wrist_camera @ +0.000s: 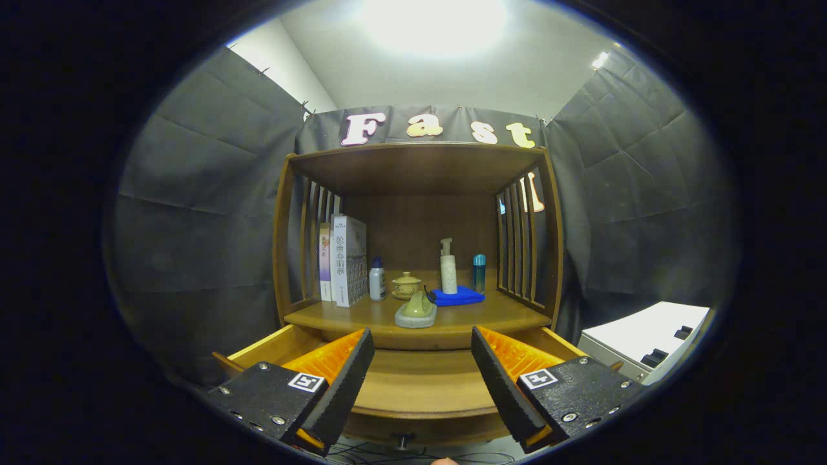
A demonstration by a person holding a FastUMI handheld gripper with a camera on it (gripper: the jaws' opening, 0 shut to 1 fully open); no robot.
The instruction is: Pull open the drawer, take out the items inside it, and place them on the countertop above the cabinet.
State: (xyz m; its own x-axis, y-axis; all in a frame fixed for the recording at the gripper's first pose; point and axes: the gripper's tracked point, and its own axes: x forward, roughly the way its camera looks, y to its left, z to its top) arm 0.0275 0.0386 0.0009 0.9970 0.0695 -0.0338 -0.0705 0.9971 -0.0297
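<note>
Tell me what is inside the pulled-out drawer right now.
The open drawer shows only its bare wooden floor between the fingers of the open gripper, which holds nothing. The fingers cover both its front corners, so anything there cannot be seen.

Drawer [423, 381] open under spread fingers [423, 361]; countertop [478, 318] front crowded.

The taller white book [347, 259], standing upright beside a slimmer book [324, 261] at the left of the cabinet's bench [362, 318], carries a column of dark characters down its spine, too small to read for certain. Each of the gripper [422, 341] fingers bears a square black-and-white marker tag [305, 382], a pattern and not lettering. The labels on the bottles are not legible.
</note>
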